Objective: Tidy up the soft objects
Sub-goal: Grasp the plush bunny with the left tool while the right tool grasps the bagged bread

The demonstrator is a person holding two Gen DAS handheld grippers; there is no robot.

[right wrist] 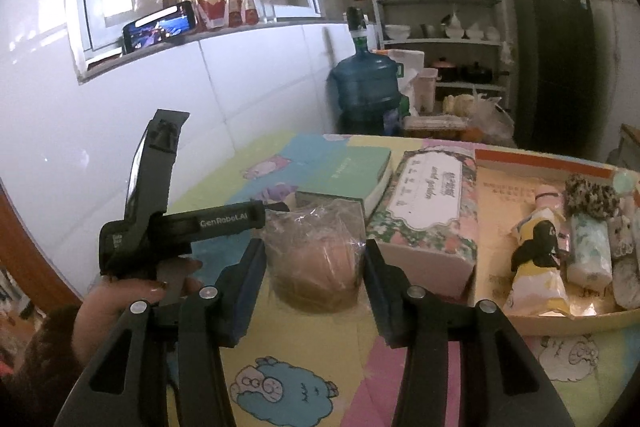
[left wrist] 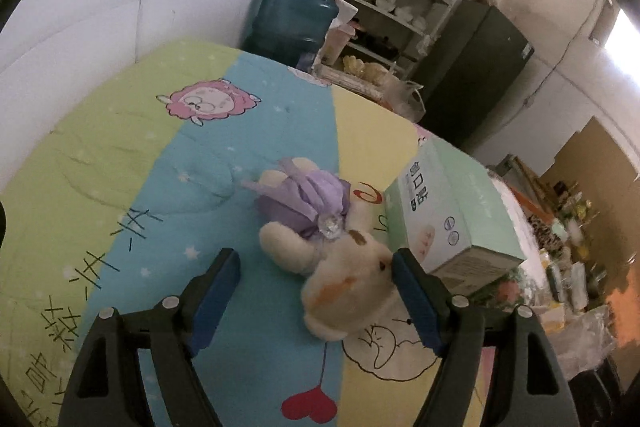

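Blue-padded black left gripper (left wrist: 316, 259): jaws wide, nothing clamped. Between the jaws, lying on the cartoon-printed patchwork cloth (left wrist: 120, 167): cream plush toy in a lilac pleated dress (left wrist: 348, 279), head toward the camera and just beside the right-hand pad, feet toward the far side.

Blue-padded black right gripper (right wrist: 312, 247): about half closed on a clear plastic bag with a pinkish-brown soft filling (right wrist: 316, 267), pads against both sides.

Handling, judged:
- Plush toy: light, soft, compressible, not fragile. Take hold across the head or the torso. Avoid the loose dress pleats and the clear bead at the neck; likely to slip out of a grip.
- Plastic bag: light, yielding, slippery film. Grip across the bulk of the filling, not the film alone.

Probable destination: shallow cardboard tray (right wrist: 560, 319), right side, holding other soft items.

Legible writing:
- "GenRobot.AI" on the left gripper body, seen in the right wrist view above the person's hand (right wrist: 120, 303).
- Mint-green carton (left wrist: 452, 211), right of the toy: Chinese characters, not read with certainty.
- Floral tissue box (right wrist: 428, 211): script ending in "garden".
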